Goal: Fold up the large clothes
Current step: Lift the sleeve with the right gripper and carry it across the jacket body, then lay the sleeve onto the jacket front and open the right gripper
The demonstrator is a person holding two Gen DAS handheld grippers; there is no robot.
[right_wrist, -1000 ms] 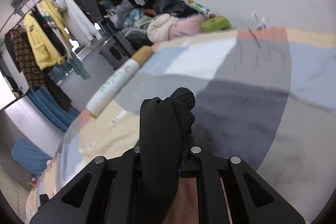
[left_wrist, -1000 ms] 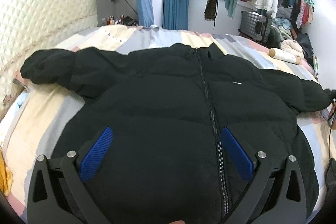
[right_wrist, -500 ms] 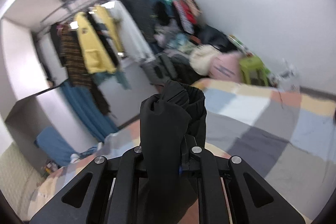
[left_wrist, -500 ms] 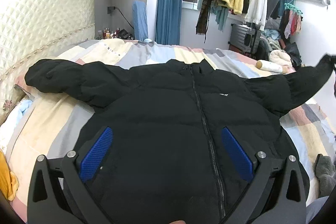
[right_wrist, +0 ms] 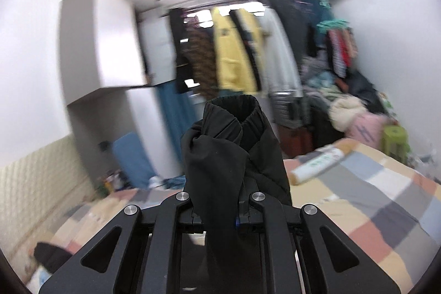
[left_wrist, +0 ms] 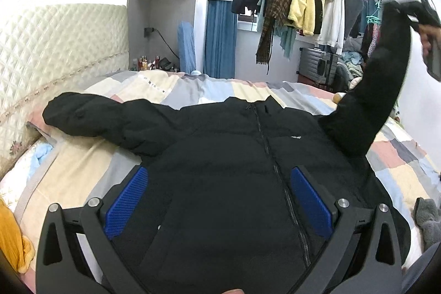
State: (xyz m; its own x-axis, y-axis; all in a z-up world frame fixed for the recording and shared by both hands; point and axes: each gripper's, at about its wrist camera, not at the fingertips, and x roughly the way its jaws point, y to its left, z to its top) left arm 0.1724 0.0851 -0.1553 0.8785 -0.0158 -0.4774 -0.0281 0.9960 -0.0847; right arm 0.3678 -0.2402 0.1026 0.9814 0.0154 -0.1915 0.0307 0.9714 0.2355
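Bed: jacket flat; R-cam only: right gripper clamps cuff.

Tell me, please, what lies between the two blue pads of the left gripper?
In the left wrist view, only the black jacket front lies between the blue pads of the open left gripper.

A: From my left wrist feed, the black jacket loses its hem behind the left gripper frame, so I can't see the bottom edge.

B: And the raised sleeve?

A: Its cuff end smears at the right edge; the right gripper there is cropped and blurred, and I only catch part of the hand.

B: On my right wrist feed the clothes rack is streaked with motion blur. The sleeve's cuff covers the fingertips, so I can't see the pads themselves.
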